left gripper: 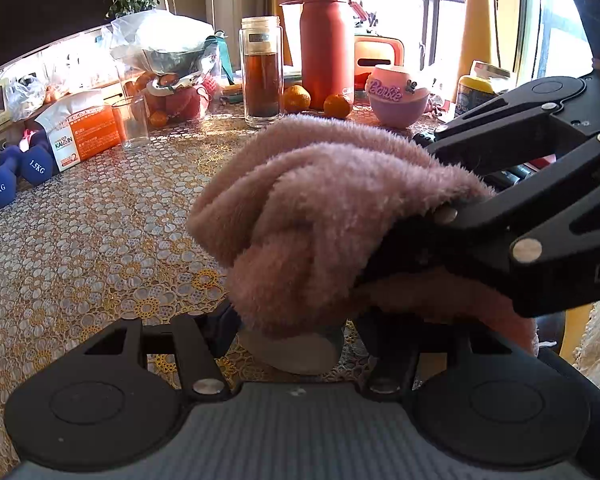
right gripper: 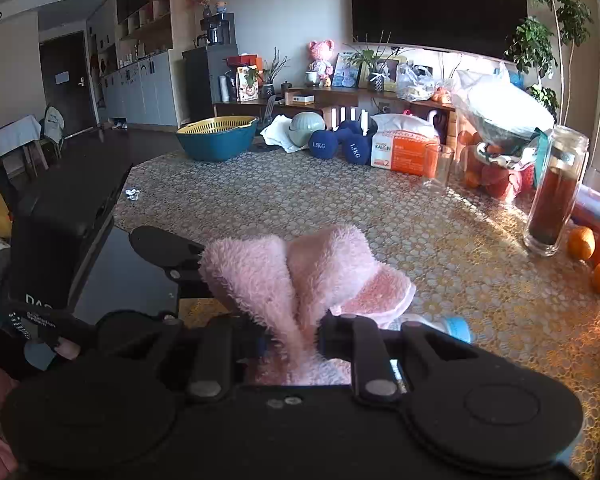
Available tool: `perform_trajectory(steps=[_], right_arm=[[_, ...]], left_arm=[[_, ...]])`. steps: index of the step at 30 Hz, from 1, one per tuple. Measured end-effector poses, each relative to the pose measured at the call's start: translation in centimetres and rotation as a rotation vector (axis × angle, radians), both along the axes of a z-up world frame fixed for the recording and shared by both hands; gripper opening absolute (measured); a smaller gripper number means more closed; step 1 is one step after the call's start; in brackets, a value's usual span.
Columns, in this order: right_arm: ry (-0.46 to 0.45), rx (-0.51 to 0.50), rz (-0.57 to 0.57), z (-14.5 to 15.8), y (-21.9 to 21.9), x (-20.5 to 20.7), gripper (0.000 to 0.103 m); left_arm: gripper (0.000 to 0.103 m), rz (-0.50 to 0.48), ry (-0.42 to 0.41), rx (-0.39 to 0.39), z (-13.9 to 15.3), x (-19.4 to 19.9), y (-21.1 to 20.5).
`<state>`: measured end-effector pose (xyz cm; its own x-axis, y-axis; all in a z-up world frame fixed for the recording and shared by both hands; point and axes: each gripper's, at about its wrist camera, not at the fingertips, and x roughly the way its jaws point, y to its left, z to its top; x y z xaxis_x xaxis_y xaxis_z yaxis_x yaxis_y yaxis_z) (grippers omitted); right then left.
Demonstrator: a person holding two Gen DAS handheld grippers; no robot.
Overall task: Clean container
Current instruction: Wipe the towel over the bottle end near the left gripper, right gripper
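Fluffy pink cloth (left gripper: 300, 216) is bunching over a small pale rounded container (left gripper: 296, 352), which is sitting low on the gold-and-white lace-patterned tabletop (left gripper: 80, 248) between the fingers of the left gripper (left gripper: 296, 344). Most of the container is hidden under the cloth, so whether the left gripper is clamping it or merely flanking it cannot be told; its fingers are lying close on either side. The right gripper (right gripper: 292, 336) is pinching the same pink cloth tightly, with folds fanning upward out of its closed fingers. In the left wrist view that black right gripper is reaching in from the right and pressing the cloth down onto the container. Just beside the cloth in the right wrist view, a clear piece with a light blue cap (right gripper: 452, 326) is lying on the tabletop. Farther back, a tall glass bottle of dark tea (left gripper: 261, 72), a red insulated jug (left gripper: 326, 40) and two oranges (left gripper: 296, 98) are standing well apart from the work.
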<state>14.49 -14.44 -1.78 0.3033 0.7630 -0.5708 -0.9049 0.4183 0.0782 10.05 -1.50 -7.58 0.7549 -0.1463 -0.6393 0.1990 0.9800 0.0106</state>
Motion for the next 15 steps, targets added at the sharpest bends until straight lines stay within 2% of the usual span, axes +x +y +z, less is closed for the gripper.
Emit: perform_trajectory(steps=[5,9,11,15], right_arm=[[0.071,-0.007,0.021,-1.2,0.5,0.6,0.02],[0.068,-0.023,0.025,-1.7,0.8,1.1,0.02],[0.025,-0.049,0.006,-1.6,0.9,1.3,0.02],[0.014,-0.073,-0.052,-1.6,0.5,3.3,0.02]], left_arm=[[0.059,-0.001,-0.011,0.017,-0.1,-0.1,-0.3],[0.059,0.0,-0.014,0.022,-0.1,-0.2,-0.3],[0.059,-0.003,-0.017,0.035,-0.1,-0.2,-0.5],[0.059,-0.004,-0.019,0.041,-0.1,-0.2,-0.5]])
